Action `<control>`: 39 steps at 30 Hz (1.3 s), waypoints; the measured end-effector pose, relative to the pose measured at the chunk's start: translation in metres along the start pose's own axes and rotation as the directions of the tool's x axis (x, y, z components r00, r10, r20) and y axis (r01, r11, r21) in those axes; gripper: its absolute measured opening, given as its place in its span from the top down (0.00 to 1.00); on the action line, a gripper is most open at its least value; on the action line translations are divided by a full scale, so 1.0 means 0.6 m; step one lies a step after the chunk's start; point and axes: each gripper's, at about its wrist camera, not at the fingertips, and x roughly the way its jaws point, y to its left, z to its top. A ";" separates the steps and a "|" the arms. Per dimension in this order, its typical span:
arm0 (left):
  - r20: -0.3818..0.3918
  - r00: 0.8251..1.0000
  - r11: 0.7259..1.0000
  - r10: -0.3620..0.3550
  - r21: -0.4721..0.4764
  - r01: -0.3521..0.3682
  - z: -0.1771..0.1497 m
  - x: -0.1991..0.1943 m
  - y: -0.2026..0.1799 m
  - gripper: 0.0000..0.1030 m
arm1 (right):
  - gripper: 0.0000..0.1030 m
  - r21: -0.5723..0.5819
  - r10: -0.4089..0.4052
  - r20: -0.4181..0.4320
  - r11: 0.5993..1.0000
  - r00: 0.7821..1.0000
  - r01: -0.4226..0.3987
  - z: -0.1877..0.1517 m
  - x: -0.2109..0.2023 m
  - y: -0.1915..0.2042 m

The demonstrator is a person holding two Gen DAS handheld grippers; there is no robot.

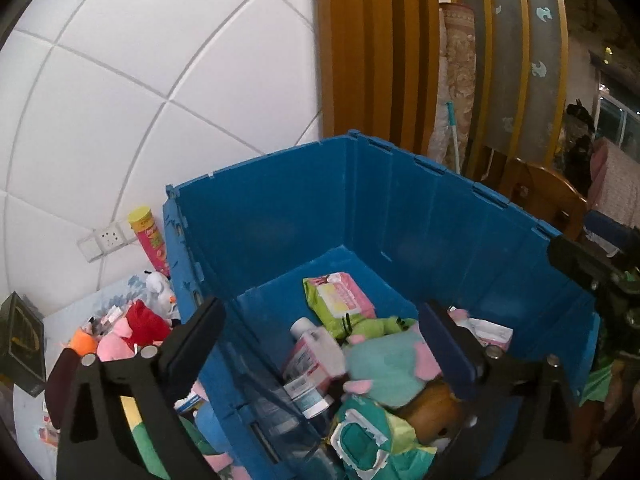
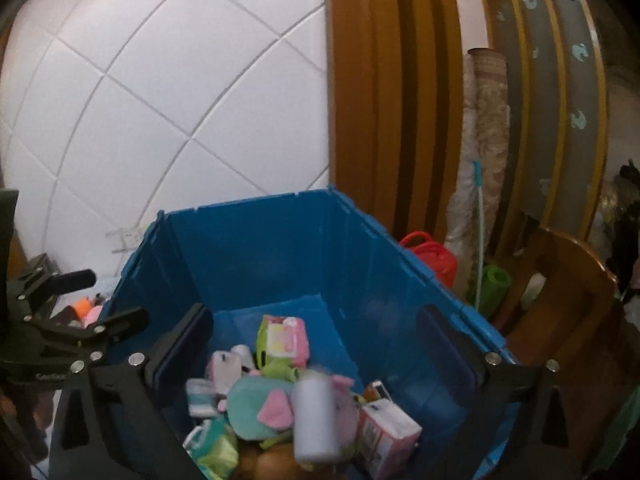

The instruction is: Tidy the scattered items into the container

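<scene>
A blue plastic crate holds a teal plush toy, wipe packs, a pink bottle and small boxes. My left gripper is open and empty, straddling the crate's left wall. My right gripper is open above the crate. A blurred white bottle sits between its fingers, loose above the teal plush and a pink box. Outside the crate on the left lie a red and pink plush, a white plush and a chip can.
A white tiled wall stands behind. Wooden panels, rolled mats, a red jug and a wooden chair are to the right. A dark box sits far left. The left gripper shows in the right wrist view.
</scene>
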 end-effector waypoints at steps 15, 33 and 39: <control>-0.010 0.991 0.985 0.132 -0.112 -0.132 -0.055 -0.043 0.114 0.00 | 0.00 -0.032 0.046 -0.032 0.998 0.998 -0.047 -0.017 0.022 0.075; -0.029 0.960 0.932 0.279 -0.233 -0.278 -0.285 -0.244 0.301 0.00 | 0.00 -0.081 0.168 0.016 0.983 0.986 -0.166 -0.117 -0.141 0.314; -0.046 0.948 0.918 0.316 -0.238 -0.318 -0.398 -0.346 0.333 0.00 | 0.00 -0.100 0.150 0.020 0.984 0.989 -0.147 -0.194 -0.235 0.391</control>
